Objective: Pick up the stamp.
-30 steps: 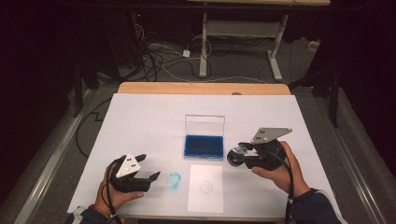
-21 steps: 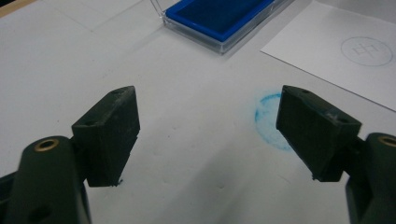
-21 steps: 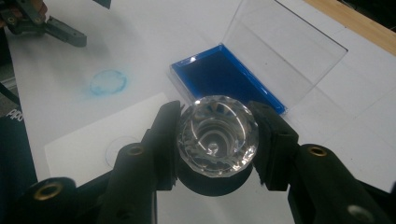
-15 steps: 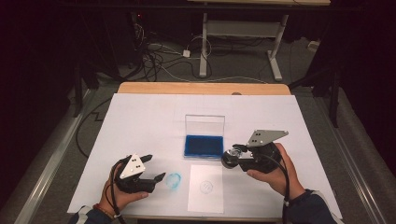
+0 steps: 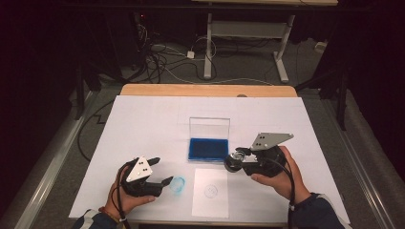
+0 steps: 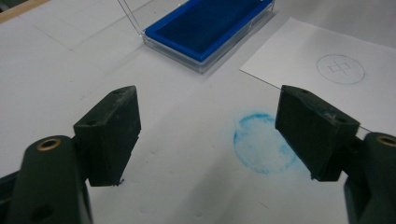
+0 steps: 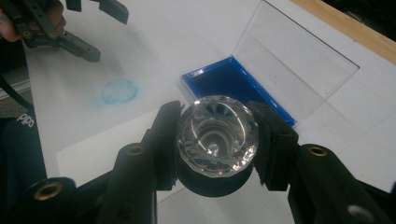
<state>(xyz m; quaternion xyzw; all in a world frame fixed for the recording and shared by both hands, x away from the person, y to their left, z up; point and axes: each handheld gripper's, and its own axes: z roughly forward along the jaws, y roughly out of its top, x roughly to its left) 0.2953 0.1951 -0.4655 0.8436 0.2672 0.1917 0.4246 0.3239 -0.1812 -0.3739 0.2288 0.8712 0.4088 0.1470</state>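
Note:
A stamp with a faceted clear knob (image 7: 217,133) and a round black base (image 5: 233,163) is clamped in my right gripper (image 5: 234,161), just right of the blue ink pad (image 5: 207,148), whose clear lid (image 5: 209,128) stands open. Below it lies a small white sheet (image 5: 210,205) bearing a printed circle mark (image 5: 210,191). My left gripper (image 5: 162,171) rests at the front left, open, with nothing between the pads. Its jaws have narrowed slightly within the last second. A round blue ink smudge (image 6: 264,144) lies on the white cover just ahead of them.
A white cover (image 5: 143,124) spans the table, and a wooden edge (image 5: 205,89) shows at the far side. Cables and a desk frame (image 5: 210,28) lie on the dark floor beyond. My left gripper (image 7: 100,30) appears far off in the right gripper view.
My right gripper has edged left with the stamp, closer to the ink pad. The left gripper's jaws have narrowed a little; the hand has stayed in place.

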